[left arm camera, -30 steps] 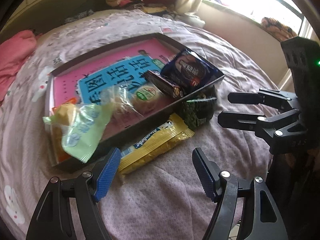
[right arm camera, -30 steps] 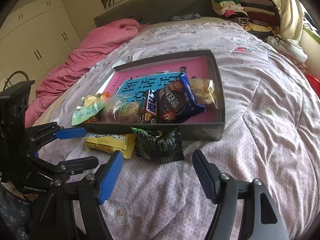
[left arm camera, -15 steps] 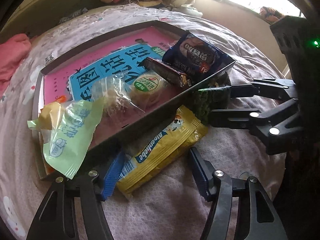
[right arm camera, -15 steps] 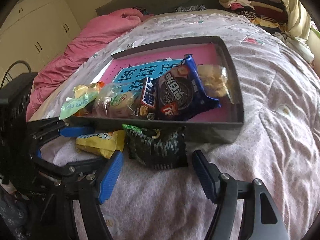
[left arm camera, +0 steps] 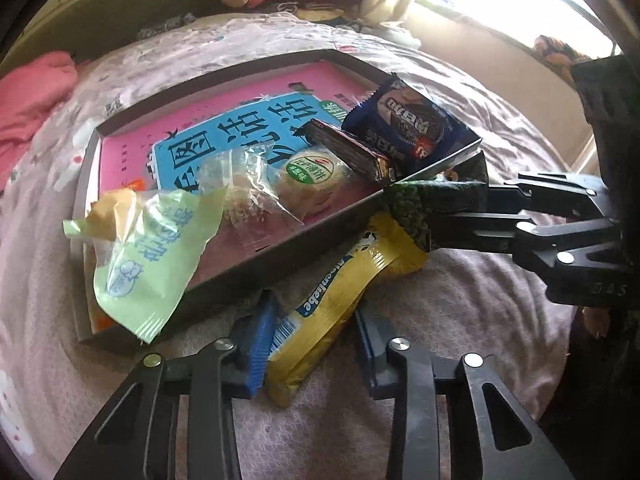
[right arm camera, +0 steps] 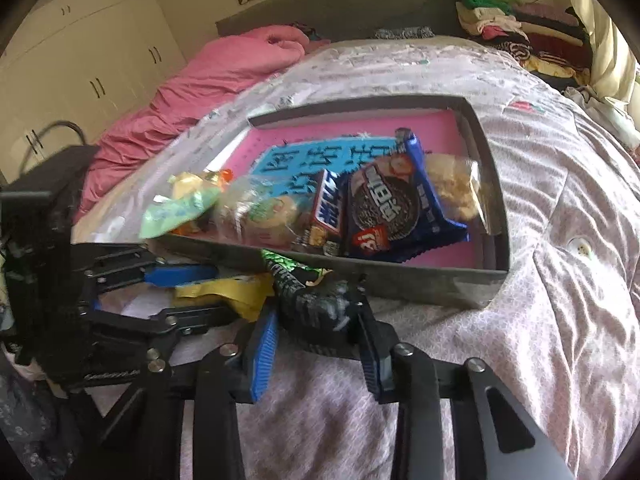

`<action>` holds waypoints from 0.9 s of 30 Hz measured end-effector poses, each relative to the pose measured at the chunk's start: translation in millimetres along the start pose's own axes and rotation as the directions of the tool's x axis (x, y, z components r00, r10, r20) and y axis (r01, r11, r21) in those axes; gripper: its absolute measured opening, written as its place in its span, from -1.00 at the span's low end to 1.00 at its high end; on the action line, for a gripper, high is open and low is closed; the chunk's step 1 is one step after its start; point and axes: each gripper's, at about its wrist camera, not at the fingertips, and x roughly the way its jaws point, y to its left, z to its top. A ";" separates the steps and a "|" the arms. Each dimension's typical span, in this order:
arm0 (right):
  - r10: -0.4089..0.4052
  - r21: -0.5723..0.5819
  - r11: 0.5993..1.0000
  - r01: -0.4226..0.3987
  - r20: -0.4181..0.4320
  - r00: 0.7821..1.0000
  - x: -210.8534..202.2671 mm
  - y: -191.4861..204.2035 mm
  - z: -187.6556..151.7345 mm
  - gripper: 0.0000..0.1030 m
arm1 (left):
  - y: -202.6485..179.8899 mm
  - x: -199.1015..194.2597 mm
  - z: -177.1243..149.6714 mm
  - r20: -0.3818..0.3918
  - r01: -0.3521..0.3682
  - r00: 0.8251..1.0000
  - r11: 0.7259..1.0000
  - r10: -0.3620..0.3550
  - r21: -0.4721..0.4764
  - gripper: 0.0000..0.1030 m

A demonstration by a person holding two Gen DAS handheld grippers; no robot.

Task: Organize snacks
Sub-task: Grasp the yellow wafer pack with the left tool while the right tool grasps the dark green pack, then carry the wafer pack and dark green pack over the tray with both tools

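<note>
Glossy plastic yellow wrapper [left arm camera: 336,292], matt cloth quilt [left arm camera: 460,312]

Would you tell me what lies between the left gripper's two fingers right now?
The yellow snack packet lies between the left gripper fingers, which straddle its near end on the bedspread; the left wrist view shows it.

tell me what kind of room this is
Almost certainly a bedroom. The snack box sits on a bed with a floral quilt, a rumpled pink duvet and dark headboard lie behind it, built-in wardrobes line the wall, and folded clothes are stacked nearby.
</note>
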 end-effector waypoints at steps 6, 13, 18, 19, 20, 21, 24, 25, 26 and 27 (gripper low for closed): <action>0.016 -0.005 1.000 -0.016 0.041 0.999 -18.1 4.5 1.8 -0.41 | 4.2 -12.9 -2.0 0.016 0.063 0.998 0.995 -0.061 -0.076 -0.42; 0.022 -0.039 0.999 -0.021 0.009 1.000 -11.6 12.1 -0.3 -0.43 | 2.3 -23.1 -6.4 0.004 0.055 0.999 0.994 -0.055 -0.097 -0.54; 0.027 -0.050 0.998 -0.026 0.025 0.999 -16.7 15.9 0.3 -0.44 | 2.6 -28.4 -5.8 0.013 0.047 0.999 0.994 -0.046 -0.100 -0.57; 0.033 -0.047 0.998 -0.032 0.024 0.999 -17.2 15.3 0.3 -0.44 | 2.3 -29.0 -6.9 0.008 0.052 0.999 0.993 -0.051 -0.104 -0.58; 0.027 -0.043 0.999 -0.026 0.023 0.999 -16.7 14.9 0.0 -0.43 | 2.7 -28.5 -6.9 0.005 0.049 0.999 0.993 -0.049 -0.108 -0.58; 0.025 -0.044 0.999 -0.024 0.013 1.000 -13.6 14.3 0.3 -0.43 | 3.4 -27.6 -7.2 0.002 0.045 0.999 0.993 -0.045 -0.110 -0.59; 0.036 -0.034 0.999 -0.036 -0.015 0.999 -4.4 11.7 -0.7 -0.42 | 5.1 -23.1 -9.3 -0.009 0.047 0.999 0.992 -0.048 -0.121 -0.60; 0.040 -0.041 0.998 -0.041 -0.023 0.999 -1.6 12.7 -0.6 -0.42 | 5.4 -21.6 -9.4 -0.015 0.048 0.999 0.991 -0.050 -0.126 -0.60; 0.034 -0.053 0.998 -0.035 -0.024 0.999 0.9 14.4 -0.1 -0.40 | 5.2 -20.7 -9.8 -0.015 0.049 0.999 0.991 -0.051 -0.128 -0.60; 0.034 -0.057 0.998 -0.035 -0.029 0.999 3.1 15.3 0.3 -0.40 | 5.3 -20.0 -9.7 -0.015 0.051 0.998 0.990 -0.053 -0.131 -0.61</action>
